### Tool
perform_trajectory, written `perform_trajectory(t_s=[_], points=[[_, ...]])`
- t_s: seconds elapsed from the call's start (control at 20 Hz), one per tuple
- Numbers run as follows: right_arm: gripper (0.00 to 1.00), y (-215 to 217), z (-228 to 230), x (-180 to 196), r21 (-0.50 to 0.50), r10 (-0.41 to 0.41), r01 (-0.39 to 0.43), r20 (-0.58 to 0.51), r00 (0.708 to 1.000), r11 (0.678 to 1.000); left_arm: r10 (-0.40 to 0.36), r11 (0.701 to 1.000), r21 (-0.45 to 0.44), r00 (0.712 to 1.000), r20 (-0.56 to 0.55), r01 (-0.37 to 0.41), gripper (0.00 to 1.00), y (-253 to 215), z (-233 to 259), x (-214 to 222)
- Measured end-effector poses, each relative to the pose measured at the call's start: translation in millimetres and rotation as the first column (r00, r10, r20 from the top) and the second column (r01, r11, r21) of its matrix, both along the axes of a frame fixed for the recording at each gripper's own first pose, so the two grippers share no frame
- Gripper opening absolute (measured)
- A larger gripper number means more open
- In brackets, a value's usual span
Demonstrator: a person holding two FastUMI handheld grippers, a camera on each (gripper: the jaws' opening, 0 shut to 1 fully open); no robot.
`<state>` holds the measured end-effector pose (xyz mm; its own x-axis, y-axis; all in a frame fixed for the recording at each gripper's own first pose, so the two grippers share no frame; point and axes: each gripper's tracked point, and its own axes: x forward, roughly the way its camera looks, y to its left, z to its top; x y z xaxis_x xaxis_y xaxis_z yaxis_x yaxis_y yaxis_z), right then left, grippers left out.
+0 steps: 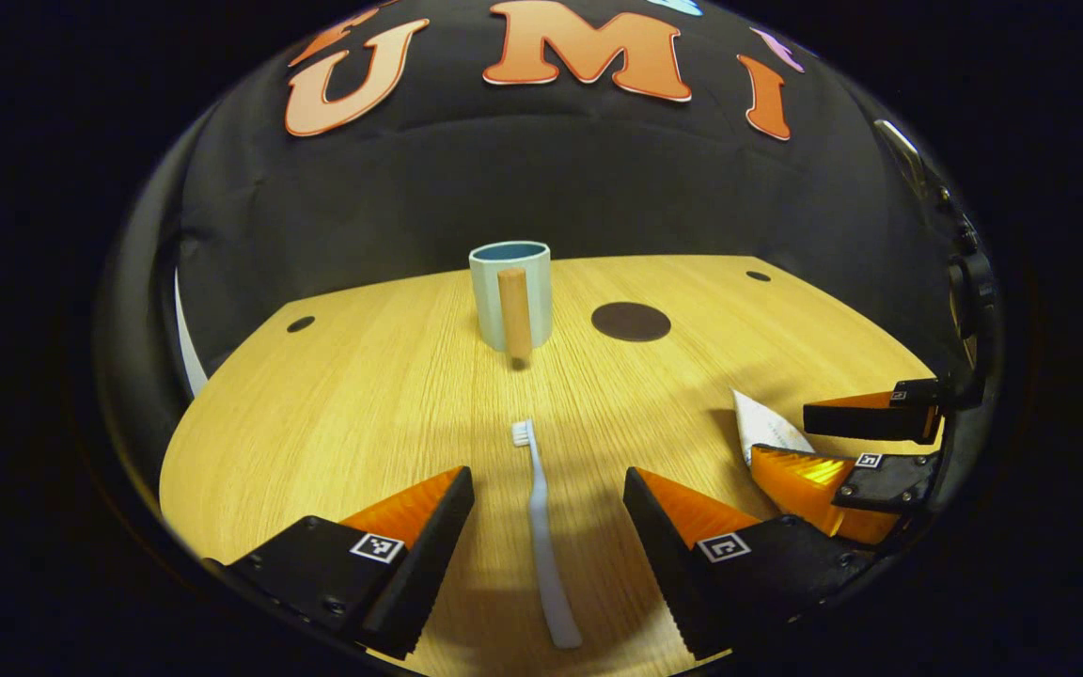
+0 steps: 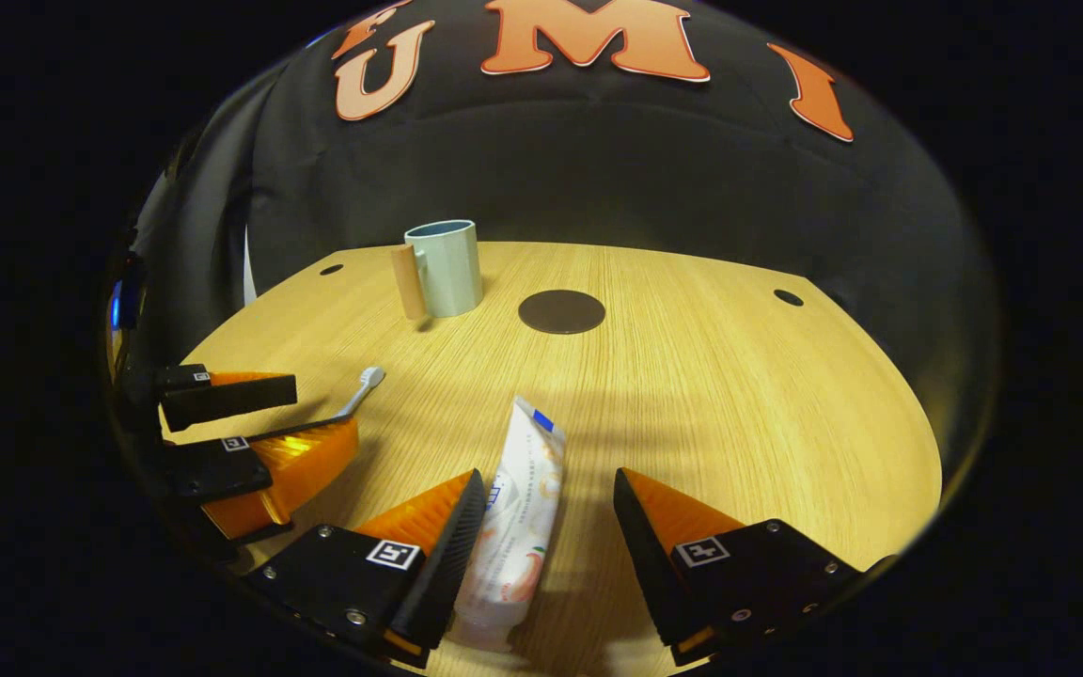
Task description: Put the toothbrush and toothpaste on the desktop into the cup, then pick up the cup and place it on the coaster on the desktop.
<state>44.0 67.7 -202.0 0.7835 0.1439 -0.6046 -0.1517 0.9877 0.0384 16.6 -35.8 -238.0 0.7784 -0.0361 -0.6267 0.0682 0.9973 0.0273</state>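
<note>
A pale toothbrush (image 1: 541, 527) lies flat on the wooden desktop (image 1: 363, 395), bristles toward the cup, between the spread fingers of my open left gripper (image 1: 549, 512), untouched. Farther back stands a pale green cup (image 1: 510, 293) with a wooden handle (image 1: 514, 312), and a dark round coaster (image 1: 631, 322) lies to its right. In the right gripper view a white toothpaste tube (image 2: 518, 512) lies between the fingers of my open right gripper (image 2: 541, 517), close to the left finger. The cup (image 2: 446, 267), coaster (image 2: 561, 311) and toothbrush head (image 2: 369, 378) show there too.
Each view shows the other gripper to the side: the right gripper (image 1: 856, 451) beside the toothpaste's end (image 1: 767, 428), the left gripper (image 2: 250, 432) over the toothbrush. Small dark holes (image 1: 300, 323) mark the desktop's back corners. The black cloth wall rises behind the desktop.
</note>
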Motion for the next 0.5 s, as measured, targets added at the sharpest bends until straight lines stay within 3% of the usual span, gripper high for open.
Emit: perform_trajectory(t_s=[0.1,0.15,0.2,0.3,0.4,0.45,0.5], points=[[0.81,2.8,-5.6,-3.6,-0.024,0.007,-0.008,-0.028,1.0,1.0,0.01,1.0,0.0,0.999,-0.034,-0.01,0.97,0.9,-6.2,-2.0],[0.7,5.5,-5.1,-2.3,-0.04,0.022,-0.023,-0.017,1.0,0.999,0.014,1.0,0.001,0.999,-0.047,-0.014,0.97,0.2,-9.4,-3.3],[0.73,8.3,-3.7,0.3,-0.051,0.031,-0.031,-0.008,0.999,0.998,0.017,1.0,-0.006,0.999,-0.042,-0.018,0.97,-1.5,-10.3,-1.6],[0.56,14.6,-3.4,-0.5,-0.042,0.049,-0.049,-0.013,0.999,0.998,0.018,1.0,-0.013,0.999,-0.05,-0.018,0.95,-4.9,-10.2,-3.2],[0.43,20.9,-3.9,0.4,-0.035,0.058,-0.059,-0.02,0.998,0.998,0.021,0.999,-0.03,0.998,-0.058,-0.023,0.84,-10.2,-8.9,-5.0],[0.32,22.1,-3.8,1.5,-0.032,0.056,-0.056,-0.019,0.998,0.998,0.024,0.999,-0.037,0.998,-0.061,-0.026,0.72,-11.8,-10.6,-5.4],[0.2,22.1,-2.1,0.1,-0.031,0.066,-0.066,-0.011,0.998,0.997,0.027,0.999,-0.037,0.998,-0.063,-0.029,0.72,-11.3,-11.2,-4.9]])
